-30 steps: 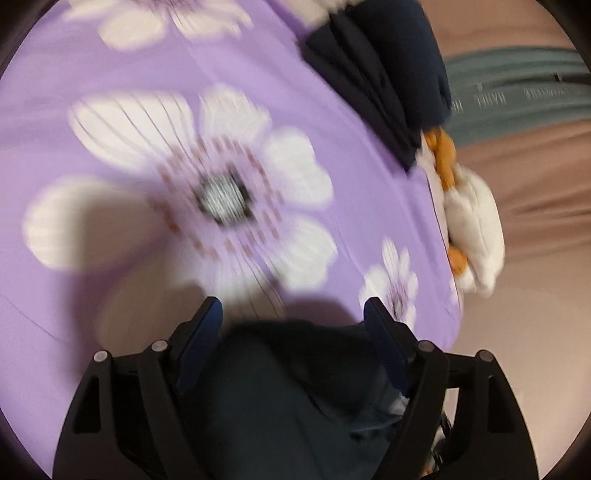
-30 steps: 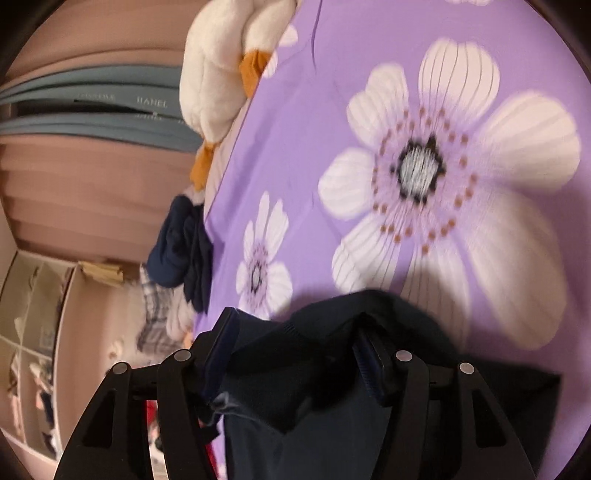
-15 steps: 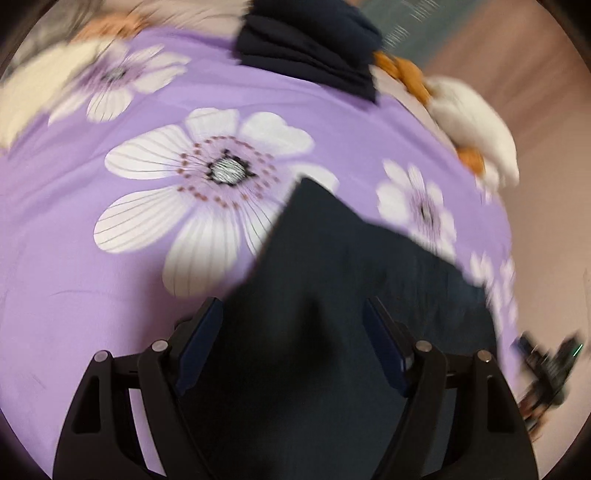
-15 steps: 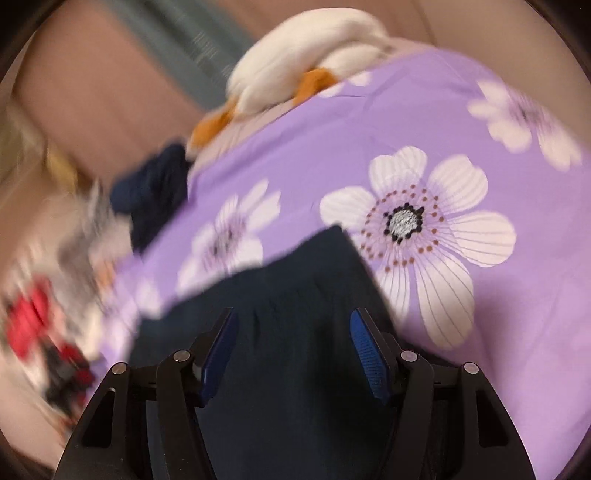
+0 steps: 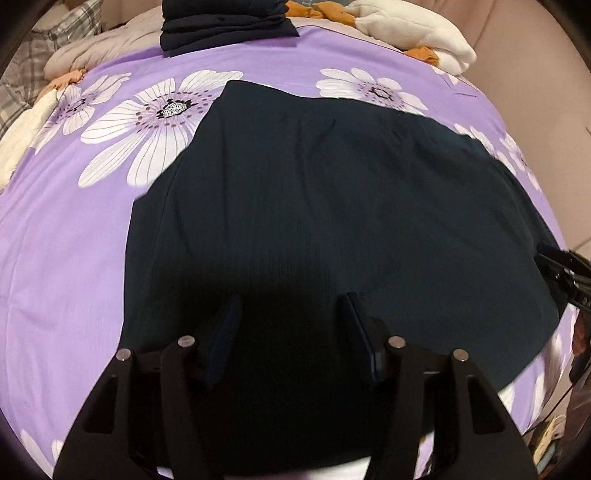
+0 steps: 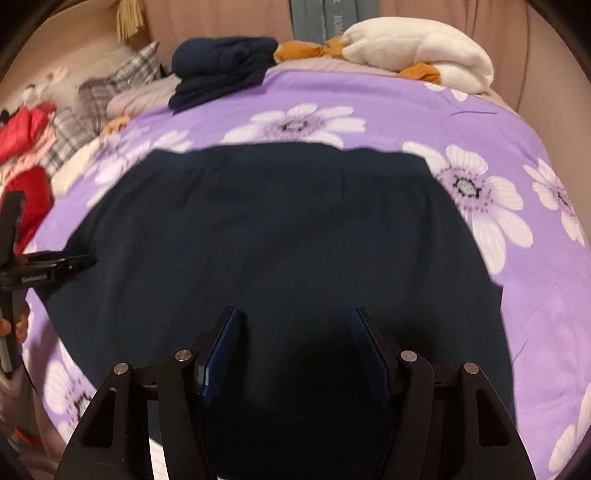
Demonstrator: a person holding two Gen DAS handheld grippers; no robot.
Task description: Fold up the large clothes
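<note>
1. Left wrist view: we see the large dark navy garment [image 5: 332, 206] spread flat on the purple flowered bedspread [image 5: 66, 236] — no fold made yet. A folded navy pile [image 5: 225, 26] sits at the far edge.
2. Our left tongs [image 5: 291, 325] tilt down over its near hem, closing, pads not yet pinching cloth.
3. Right wrist view: the right tongs [image 6: 295, 339] hang spread over the same hem — gripping nothing.

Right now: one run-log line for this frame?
stage: garment spread | dark garment flat on purple floral bedspread | left gripper closing, cloth between jaws | right gripper over near edge
</note>
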